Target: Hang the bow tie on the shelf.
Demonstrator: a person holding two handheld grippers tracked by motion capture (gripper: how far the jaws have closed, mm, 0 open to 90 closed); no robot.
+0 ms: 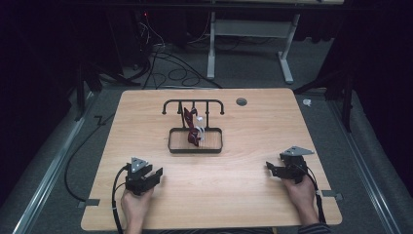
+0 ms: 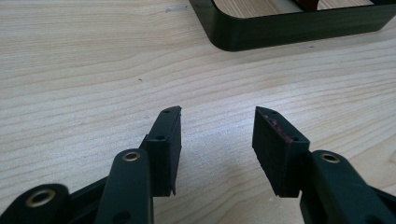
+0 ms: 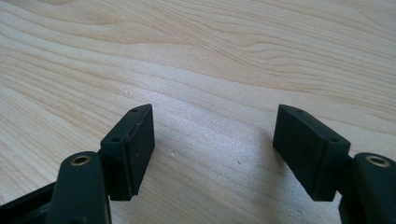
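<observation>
While seen from above, at the middle of the wooden table (image 1: 253,190): a black tray (image 1: 195,147), with a small rack (image 1: 193,104) of hooks standing just behind it. Inside the tray, toward its far side: a dark red cloth piece (image 1: 191,127) leaning up against the rack, with something white (image 1: 201,133) touching it on the right; too small to tell more.

Near the tray's left front corner, well apart from it, toward the table's near edge: left gripper (image 1: 157,176), held in a hand (image 1: 135,204), resting low over the wood. Jaws spread, nothing between them, only bare wood in the gap (image 2: 217,140); tray corner (image 2: 243,41) just ahead in the left gripper view.

On the other side of the tray, further away and to the right: right gripper (image 1: 271,168), in the other hand (image 1: 301,191). Jaws spread wide too, empty, only table grain between them (image 3: 212,140).

Both grippers apart from the tray, touching nothing in it.
</observation>
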